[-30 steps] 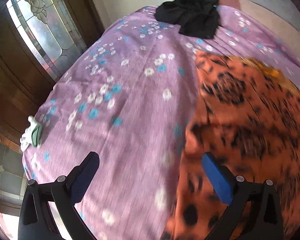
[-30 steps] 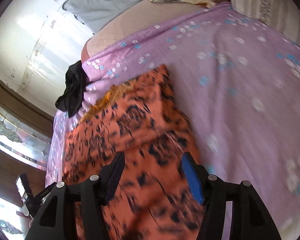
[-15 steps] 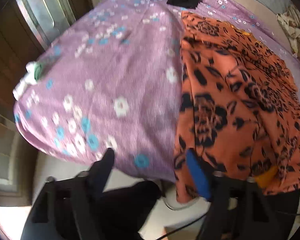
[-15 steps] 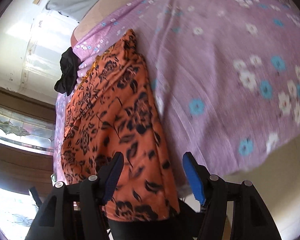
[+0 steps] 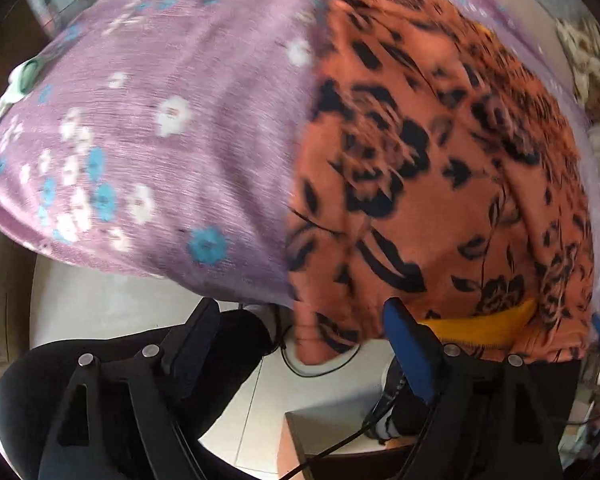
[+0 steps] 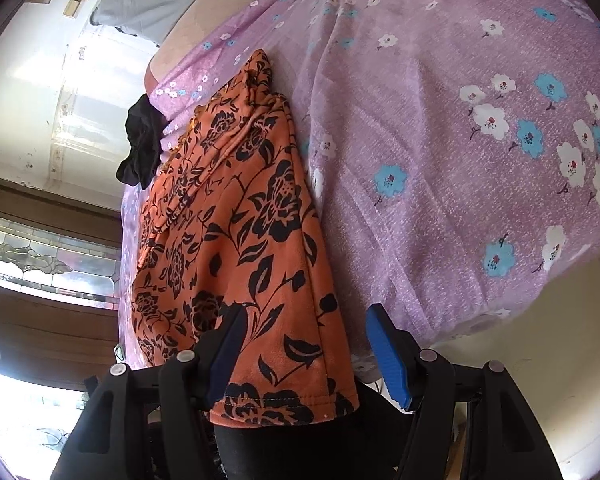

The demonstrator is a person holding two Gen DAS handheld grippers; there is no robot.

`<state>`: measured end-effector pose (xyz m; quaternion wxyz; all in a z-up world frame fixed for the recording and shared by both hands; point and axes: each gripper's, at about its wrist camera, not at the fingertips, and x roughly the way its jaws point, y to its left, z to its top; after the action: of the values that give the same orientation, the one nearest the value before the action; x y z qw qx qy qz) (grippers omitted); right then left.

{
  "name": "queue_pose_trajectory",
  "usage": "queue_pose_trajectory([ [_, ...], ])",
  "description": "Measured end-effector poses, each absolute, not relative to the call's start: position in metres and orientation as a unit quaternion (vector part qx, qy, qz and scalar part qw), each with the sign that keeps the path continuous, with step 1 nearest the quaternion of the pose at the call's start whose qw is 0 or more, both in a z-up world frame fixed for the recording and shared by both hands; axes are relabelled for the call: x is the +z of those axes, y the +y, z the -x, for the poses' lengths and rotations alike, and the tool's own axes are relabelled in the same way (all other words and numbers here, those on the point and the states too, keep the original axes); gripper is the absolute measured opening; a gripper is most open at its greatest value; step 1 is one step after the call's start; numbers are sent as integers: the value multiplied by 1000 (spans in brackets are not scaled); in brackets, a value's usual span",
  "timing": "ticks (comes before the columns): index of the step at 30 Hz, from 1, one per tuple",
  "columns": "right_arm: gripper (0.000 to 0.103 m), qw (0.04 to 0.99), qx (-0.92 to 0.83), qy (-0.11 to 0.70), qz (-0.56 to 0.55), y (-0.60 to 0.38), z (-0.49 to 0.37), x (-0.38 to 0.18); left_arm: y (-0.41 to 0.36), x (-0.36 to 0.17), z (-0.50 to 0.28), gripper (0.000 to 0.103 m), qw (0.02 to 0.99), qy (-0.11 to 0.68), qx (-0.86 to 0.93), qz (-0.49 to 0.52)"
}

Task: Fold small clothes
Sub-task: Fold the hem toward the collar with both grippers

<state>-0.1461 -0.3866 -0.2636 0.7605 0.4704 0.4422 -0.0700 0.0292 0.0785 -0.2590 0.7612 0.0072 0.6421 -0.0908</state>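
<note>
Your two grippers hang spread and empty at the near edge of the bed.

Your left gripper [image 5: 300,344] has its jaws apart, holding nothing, just below the near-left corner of the orange floral garment [image 5: 440,168]. Your right gripper [image 6: 304,356] is also apart, its jaws straddling the garment's near hem without pinching it. The garment lies lengthwise on the purple flowered sheet [image 6: 440,128], its hem hanging over the near edge; a black cloth [image 6: 142,140] sits at the far end.
</note>
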Motion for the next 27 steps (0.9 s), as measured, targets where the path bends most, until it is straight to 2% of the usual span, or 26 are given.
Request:
queue_pose_trajectory([
  [2, 65, 759, -73, 442, -473, -388, 146, -266, 67, -263, -25, 82, 764, 637, -97, -17],
  [3, 65, 757, -74, 442, -476, -389, 146, -267, 65, -264, -25, 76, 766, 634, -103, -10],
  [5, 65, 753, -74, 442, -482, -391, 147, -270, 63, -265, -25, 35, 761, 636, -128, 22],
  [6, 65, 750, -69, 443, -487, -391, 147, -271, 61, -265, -25, 33, 758, 638, -136, 34],
  [8, 65, 747, -61, 444, -491, -390, 147, -274, 61, -261, -26, 16, 764, 629, -137, 36],
  [10, 65, 740, -57, 453, -493, -389, 146, -279, 64, -256, -30, 12, 765, 626, -144, 42],
  [16, 66, 705, -47, 470, -530, -391, 155, -305, 76, -255, -41, 13, 753, 632, -170, 72],
  [18, 66, 695, -45, 471, -542, -390, 156, -314, 79, -260, -44, 25, 746, 640, -167, 77],
  [20, 66, 680, -33, 472, -560, -387, 155, -322, 92, -262, -43, 54, 739, 647, -167, 83],
  [22, 67, 669, -11, 472, -574, -379, 150, -328, 98, -266, -39, 63, 737, 647, -174, 89],
  [27, 65, 661, 9, 472, -583, -364, 138, -337, 94, -279, -44, 61, 725, 653, -193, 103],
])
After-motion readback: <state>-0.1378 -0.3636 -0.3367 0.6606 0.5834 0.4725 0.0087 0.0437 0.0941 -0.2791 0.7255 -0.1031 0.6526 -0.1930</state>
